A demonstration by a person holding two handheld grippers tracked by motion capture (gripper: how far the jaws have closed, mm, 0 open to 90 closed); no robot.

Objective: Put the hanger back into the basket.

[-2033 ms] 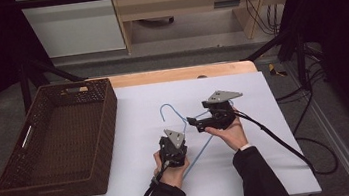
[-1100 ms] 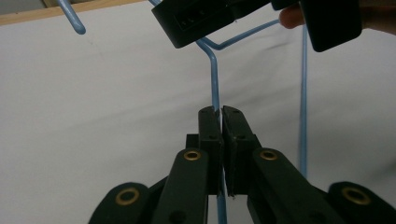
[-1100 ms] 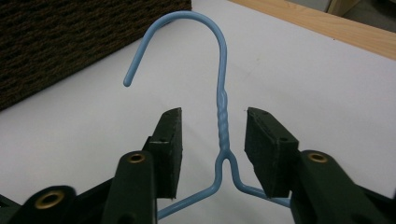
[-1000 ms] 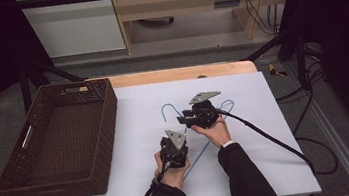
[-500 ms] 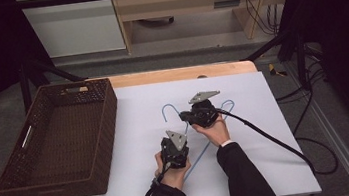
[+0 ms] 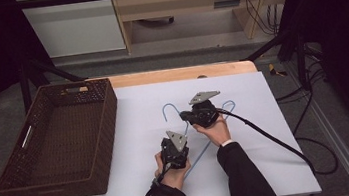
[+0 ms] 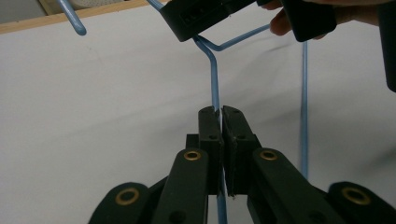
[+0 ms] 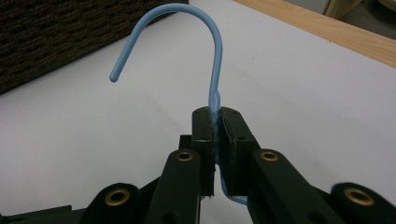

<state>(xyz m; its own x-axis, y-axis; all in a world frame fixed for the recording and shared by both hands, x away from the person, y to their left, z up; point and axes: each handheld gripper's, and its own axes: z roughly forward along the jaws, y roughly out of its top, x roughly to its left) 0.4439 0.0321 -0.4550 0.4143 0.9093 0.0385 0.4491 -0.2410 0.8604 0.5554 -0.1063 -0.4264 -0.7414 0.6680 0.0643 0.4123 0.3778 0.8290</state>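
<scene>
Since two seconds ago, the right gripper (image 6: pixel 191 117) has moved left to the blue hanger (image 6: pixel 228 105), fingers clamped below its hook. Nearer, the left gripper (image 6: pixel 172 139) pinches its wire. Hanger lies mid-table (image 6: pixel 277 130); basket (image 6: pixel 54 143) far left.

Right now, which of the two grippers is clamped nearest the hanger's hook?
The right gripper: its fingers pinch the blue hanger at the neck just below the hook. The left gripper grips a wire side farther down.
</scene>
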